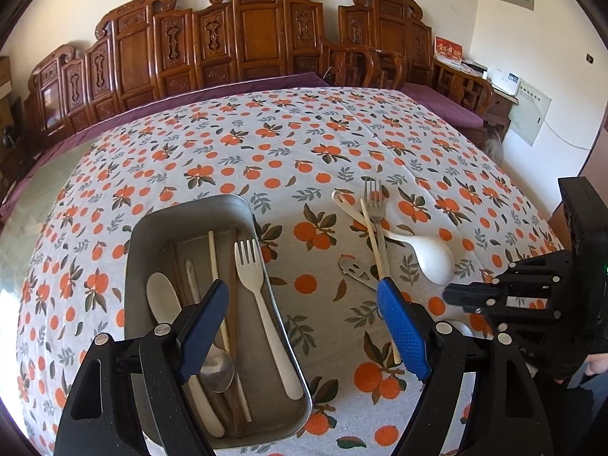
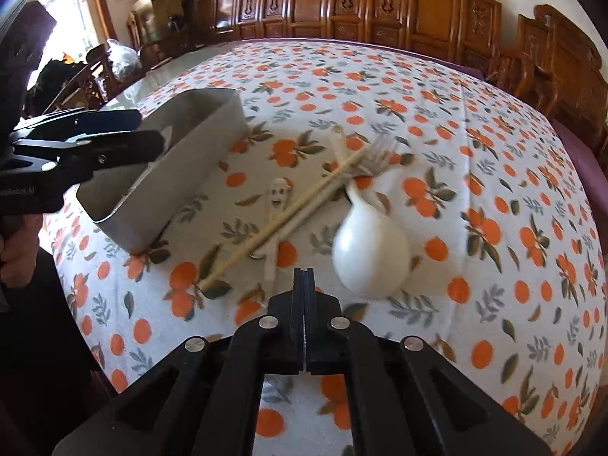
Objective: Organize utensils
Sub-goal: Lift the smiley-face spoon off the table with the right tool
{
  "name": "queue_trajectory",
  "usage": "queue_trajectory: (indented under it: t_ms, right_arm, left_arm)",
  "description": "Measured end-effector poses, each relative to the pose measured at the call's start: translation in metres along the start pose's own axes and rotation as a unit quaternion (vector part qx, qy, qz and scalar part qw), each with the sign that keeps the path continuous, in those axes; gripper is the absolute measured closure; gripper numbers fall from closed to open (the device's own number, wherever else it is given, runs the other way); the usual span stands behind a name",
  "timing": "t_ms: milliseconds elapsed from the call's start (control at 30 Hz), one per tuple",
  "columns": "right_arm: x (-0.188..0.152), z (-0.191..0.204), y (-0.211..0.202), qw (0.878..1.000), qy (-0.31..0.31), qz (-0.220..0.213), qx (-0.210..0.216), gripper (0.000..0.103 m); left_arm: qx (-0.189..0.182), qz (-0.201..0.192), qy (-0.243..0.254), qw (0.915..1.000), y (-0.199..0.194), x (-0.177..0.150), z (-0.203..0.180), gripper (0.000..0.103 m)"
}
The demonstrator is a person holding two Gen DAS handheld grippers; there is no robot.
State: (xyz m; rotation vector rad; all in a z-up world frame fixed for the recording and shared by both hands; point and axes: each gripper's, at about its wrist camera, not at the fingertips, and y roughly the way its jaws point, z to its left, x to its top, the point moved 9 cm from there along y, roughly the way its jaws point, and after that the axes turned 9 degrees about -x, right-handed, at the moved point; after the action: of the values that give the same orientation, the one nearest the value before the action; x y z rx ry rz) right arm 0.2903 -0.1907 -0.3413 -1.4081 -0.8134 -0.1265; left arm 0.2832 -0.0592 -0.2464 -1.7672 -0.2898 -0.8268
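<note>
A metal tray (image 1: pixel 131 266) sits on the counter (image 1: pixel 266 144), which is covered in a cloth printed with oranges. Inside the tray lie a pale fork (image 1: pixel 262 304), a pale spoon (image 1: pixel 163 300), a steel spoon (image 1: pixel 217 370) and a single light chopstick (image 1: pixel 218 285), all lengthwise.

The left claw (image 1: pixel 304 326) hangs over the near end of the tray with its blue-padded fingers (image 1: pixel 401 326) spread wide and nothing between them; one finger is over the tray, the other over the bare cloth beside it.

To the right of the tray, well apart from it, a loose heap waits on the cloth: a white rice paddle (image 2: pixel 370 254), a steel fork (image 2: pixel 374 157), a chopstick (image 2: pixel 281 222) crossing over them, and a small flat utensil with a face cut into it (image 2: pixel 280 193). They overlap one another.

The right claw (image 2: pixel 304 277) is above the cloth just short of this heap, its black jaws pressed together with nothing I can see caught in them. Its tips are close to the near end of a thin handle and beside the paddle's bowl, though I cannot tell whether they touch anything.

Carved wooden benches (image 1: pixel 262 34) line the wall behind
</note>
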Motion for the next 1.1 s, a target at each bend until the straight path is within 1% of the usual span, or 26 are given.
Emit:
queue_trajectory:
  t_ms: [100, 200, 367, 400, 433, 533, 600, 633, 733, 833, 1000, 1100]
  right_arm:
    - [-0.003, 0.012, 0.012, 1.000, -0.024, 0.014, -0.003, 0.090]
    - [-0.003, 0.021, 0.020, 0.999, -0.038, 0.020, -0.005, 0.087]
    - [0.008, 0.020, 0.030, 0.999, -0.039, 0.013, -0.026, 0.087]
    - [0.009, 0.020, 0.032, 0.999, -0.038, 0.013, -0.025, 0.093]
    - [0.010, 0.021, 0.033, 0.999, -0.037, 0.014, -0.023, 0.095]
    - [0.012, 0.023, 0.034, 0.999, -0.040, 0.019, -0.027, 0.096]
    - [0.012, 0.023, 0.031, 0.999, -0.031, 0.017, -0.018, 0.096]
    - [0.014, 0.022, 0.028, 1.000, -0.025, 0.011, -0.013, 0.096]
    - [0.027, 0.016, 0.002, 1.000, 0.002, -0.025, 0.005, 0.096]
    - [0.035, 0.008, -0.017, 0.998, 0.025, -0.051, 0.014, 0.096]
    - [0.052, -0.001, -0.042, 0.995, 0.045, -0.085, 0.030, 0.096]
    - [0.063, -0.001, -0.057, 0.993, 0.047, -0.102, 0.034, 0.096]
  left_arm:
    - [0.001, 0.002, 0.002, 1.0000, 0.001, -0.001, -0.001, 0.026]
    - [-0.001, 0.001, 0.000, 1.0000, 0.000, -0.001, 0.000, 0.026]
    - [-0.002, 0.000, 0.001, 1.0000, -0.001, -0.001, 0.000, 0.026]
    - [-0.002, -0.001, 0.001, 1.0000, -0.001, -0.001, 0.000, 0.026]
    - [-0.002, -0.001, 0.001, 1.0000, -0.001, -0.001, 0.000, 0.026]
    - [0.000, -0.001, 0.000, 1.0000, -0.002, -0.001, 0.001, 0.026]
    - [0.000, -0.002, -0.001, 1.0000, -0.002, -0.001, 0.001, 0.026]
    - [0.001, -0.003, -0.002, 1.0000, -0.003, 0.000, 0.001, 0.026]
    - [0.003, -0.009, -0.005, 0.9999, -0.006, 0.002, 0.003, 0.026]
    - [0.005, -0.015, -0.012, 0.9998, -0.008, 0.005, 0.005, 0.026]
    - [0.006, -0.018, -0.013, 0.9997, -0.010, 0.005, 0.006, 0.026]
    - [0.007, -0.015, -0.011, 0.9998, -0.008, 0.005, 0.004, 0.026]
